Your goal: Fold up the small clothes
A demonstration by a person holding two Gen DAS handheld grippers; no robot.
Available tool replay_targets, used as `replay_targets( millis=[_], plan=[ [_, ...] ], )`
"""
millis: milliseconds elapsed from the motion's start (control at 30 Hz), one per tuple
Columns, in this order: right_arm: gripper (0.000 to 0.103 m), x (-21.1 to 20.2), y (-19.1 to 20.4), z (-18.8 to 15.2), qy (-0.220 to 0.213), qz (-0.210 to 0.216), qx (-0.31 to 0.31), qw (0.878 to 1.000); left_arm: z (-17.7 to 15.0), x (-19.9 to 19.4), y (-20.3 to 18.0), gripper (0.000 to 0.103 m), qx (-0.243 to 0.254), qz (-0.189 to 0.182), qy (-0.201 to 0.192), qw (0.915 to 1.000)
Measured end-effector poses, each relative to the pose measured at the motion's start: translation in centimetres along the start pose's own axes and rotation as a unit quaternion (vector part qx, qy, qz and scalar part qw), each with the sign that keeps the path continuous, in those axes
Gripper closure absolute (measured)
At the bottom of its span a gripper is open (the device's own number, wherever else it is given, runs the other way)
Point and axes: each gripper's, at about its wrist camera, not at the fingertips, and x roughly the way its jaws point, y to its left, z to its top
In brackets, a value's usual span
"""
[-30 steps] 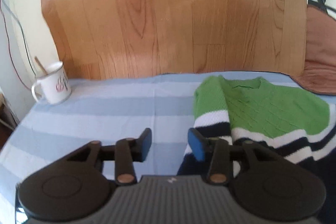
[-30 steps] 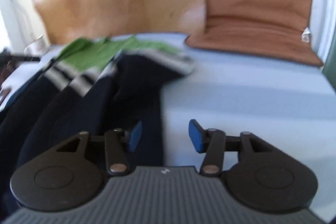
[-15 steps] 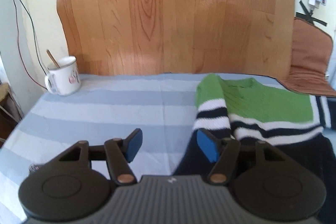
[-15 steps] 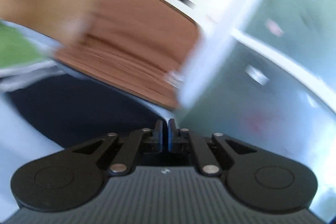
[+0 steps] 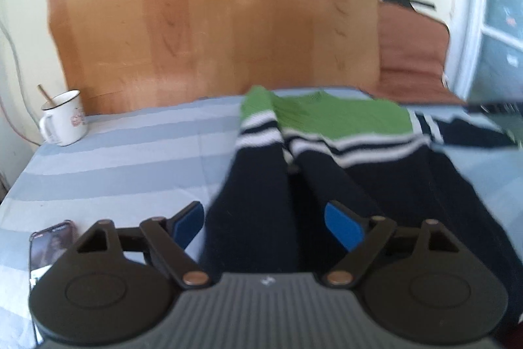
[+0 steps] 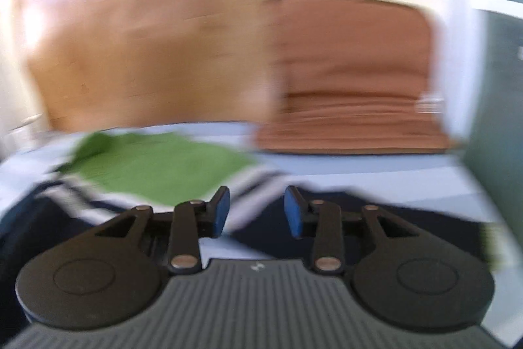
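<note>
Both pairs of jaws stand apart and hold nothing: the left gripper (image 5: 263, 223) hangs just above the navy part of the sweater (image 5: 327, 120), with one sleeve (image 5: 258, 172) running between its jaws, and the right gripper (image 6: 256, 213) hovers over the striped band and navy sleeve on the sweater's far side

One green, white and navy knit sweater is the only garment in view. It lies ahead of both grippers on a blue-striped bed sheet (image 5: 130, 159), collar away from them. Judging by the left wrist view, the sleeve on that side is already laid down the body, while the other sleeve (image 5: 470, 134) is spread out to the right of the jaws, so the fold looks barely begun: that sleeve and the folding of the body remain. The right wrist view is too blurred to add detail

Left of the left jaws are one white mug (image 5: 65, 118) with a stick in it, far off, and one phone (image 5: 50, 242) just beside. One brown cushion (image 6: 353, 80) leans beyond the right jaws
</note>
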Motion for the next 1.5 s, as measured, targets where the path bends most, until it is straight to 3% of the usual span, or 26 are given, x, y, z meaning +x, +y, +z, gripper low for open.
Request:
replay_targets(
  millis=[67, 133, 167, 300, 400, 467, 533, 600, 667, 733, 800, 900, 1000, 1067, 1133, 1200, 1233, 1267, 1367, 1400, 1467, 1500],
  plan=[
    [0.06, 0.1, 3.4, 0.5, 0.008, 0.052, -0.007, 0.999, -0.7, 1.6, -0.7, 0.035, 0.014, 0.017, 0.031, 0.9993],
    [0.058, 1.0, 5.9, 0.3, 0.014, 0.086, -0.011, 0.996, -1.1, 3.7, -1.0, 0.09, 0.031, 0.033, 0.073, 0.9963],
    [0.058, 1.2, 7.4, -0.1, 0.015, 0.096, -0.013, 0.995, -1.3, 4.5, -0.8, 0.092, 0.032, 0.049, 0.084, 0.9948],
    [0.058, 2.8, 11.7, -0.4, 0.03, 0.137, -0.035, 0.99, 0.2, 4.5, 3.9, 0.094, -0.015, 0.118, 0.057, 0.9913],
    [0.058, 3.0, 13.5, -0.7, 0.037, 0.159, -0.054, 0.985, 2.1, 3.9, 9.9, 0.094, -0.087, 0.2, 0.026, 0.9756],
    [0.058, 3.5, 14.7, -1.2, 0.046, 0.16, -0.065, 0.984, 3.6, 4.1, 13.9, 0.094, -0.133, 0.252, 0.013, 0.9585],
    [0.058, 4.1, 15.4, -1.9, 0.061, 0.156, -0.068, 0.984, 4.9, 5.3, 16.9, 0.093, -0.164, 0.267, 0.018, 0.9495],
    [0.058, 5.4, 15.6, -2.4, 0.082, 0.154, -0.065, 0.983, 5.6, 7.0, 18.5, 0.093, -0.182, 0.266, 0.029, 0.9462],
    [0.058, 6.2, 15.7, -3.2, 0.101, 0.148, -0.06, 0.982, 6.2, 9.2, 18.9, 0.085, -0.159, 0.29, 0.041, 0.9428],
    [0.058, 6.1, 15.6, -3.5, 0.104, 0.144, -0.054, 0.983, 6.0, 10.8, 18.8, 0.068, -0.148, 0.303, 0.084, 0.9377],
    [0.058, 5.4, 15.2, -3.2, 0.1, 0.146, -0.049, 0.983, 5.7, 10.2, 18.2, 0.068, -0.146, 0.281, 0.081, 0.9452],
    [0.055, 4.6, 14.9, -3.4, 0.09, 0.147, -0.041, 0.984, 4.1, 5.6, 15.9, 0.063, -0.132, 0.235, 0.049, 0.9618],
    [0.055, 4.2, 14.4, -3.4, 0.09, 0.149, -0.03, 0.984, 1.2, 0.0, 13.4, 0.051, -0.128, 0.132, 0.021, 0.9827],
    [0.055, 4.0, 14.3, -3.6, 0.09, 0.156, -0.027, 0.983, -1.3, -3.2, 11.8, 0.044, -0.131, 0.058, 0.016, 0.9896],
    [0.055, 3.8, 14.6, -3.9, 0.089, 0.161, -0.03, 0.983, -4.1, -5.4, 10.0, 0.037, -0.152, -0.023, 0.021, 0.9879],
    [0.055, 3.7, 14.6, -4.2, 0.088, 0.164, -0.029, 0.982, -6.8, -6.5, 8.3, 0.031, -0.173, -0.083, 0.027, 0.981],
    [0.055, 3.6, 14.5, -4.3, 0.088, 0.165, -0.025, 0.982, -8.0, -6.8, 7.4, 0.022, -0.186, -0.103, 0.029, 0.9767],
    [0.055, 3.5, 14.5, -4.5, 0.09, 0.167, -0.019, 0.982, -9.0, -6.8, 6.7, 0.019, -0.198, -0.121, 0.031, 0.9723],
    [0.055, 3.1, 14.2, -5.0, 0.095, 0.171, -0.001, 0.981, -10.4, -6.2, 5.0, 0.016, -0.219, -0.159, 0.031, 0.9623],
    [0.055, 2.9, 14.2, -5.2, 0.095, 0.171, 0.002, 0.981, -10.6, -5.6, 4.4, 0.021, -0.227, -0.17, 0.038, 0.9582],
    [0.055, 2.1, 14.3, -5.2, 0.093, 0.171, 0.001, 0.981, -10.8, -3.9, 4.3, 0.053, -0.23, -0.18, 0.065, 0.954],
    [0.055, 1.7, 14.3, -5.2, 0.09, 0.171, -0.001, 0.981, -11.0, -3.2, 3.9, 0.082, -0.23, -0.183, 0.083, 0.9522]
  ],
)
